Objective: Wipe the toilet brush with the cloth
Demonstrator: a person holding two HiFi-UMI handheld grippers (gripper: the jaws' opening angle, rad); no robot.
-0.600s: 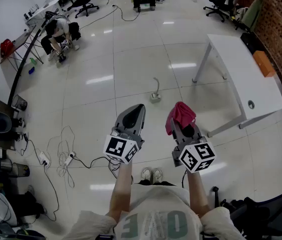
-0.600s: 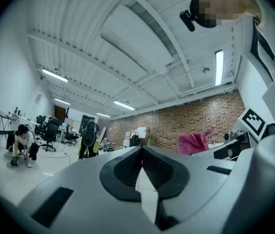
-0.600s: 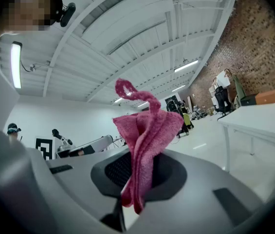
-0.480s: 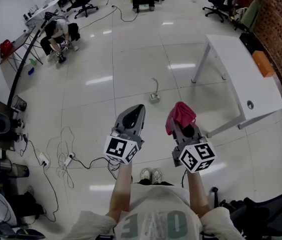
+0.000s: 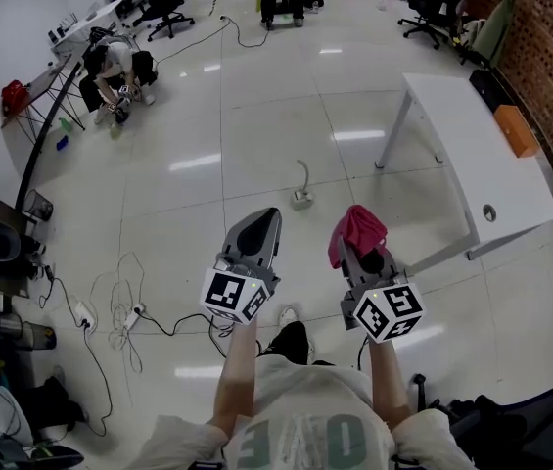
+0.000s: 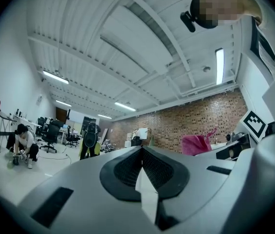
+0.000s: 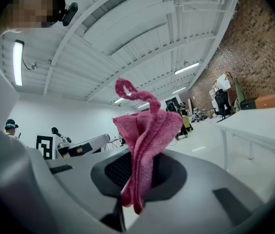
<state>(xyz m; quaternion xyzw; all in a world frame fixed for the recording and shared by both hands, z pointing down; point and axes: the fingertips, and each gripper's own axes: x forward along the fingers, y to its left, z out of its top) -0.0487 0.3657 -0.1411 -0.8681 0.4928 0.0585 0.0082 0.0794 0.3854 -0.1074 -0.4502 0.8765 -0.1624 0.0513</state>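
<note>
Left gripper (image 5: 267,215) has its jaws fully together with nothing between them; the left gripper view shows the pads (image 6: 127,167) meeting at the centre line and only open room beyond. Right gripper (image 5: 365,250) is clamped on the pink cloth (image 5: 357,227). In the right gripper view the cloth (image 7: 147,135) is pinched in a fold between the pads, the bulk standing up above the jaws, a loop at the top and a short tail hanging below the pinch. Both grippers are held roughly level and side by side, apart from each other, with the marker cubes toward the person. The toilet brush (image 5: 301,184) is on the floor ahead of both grippers, roughly on the line between them and well clear of either. It's a small white item with a curved handle rising from a base, too small for more detail. A white table (image 5: 472,155) sits to the right of and ahead of the right gripper. Loose cables (image 5: 124,306) lie on the floor left of the left gripper. A crouching person (image 5: 115,67) is far ahead-left of the left gripper.
</note>
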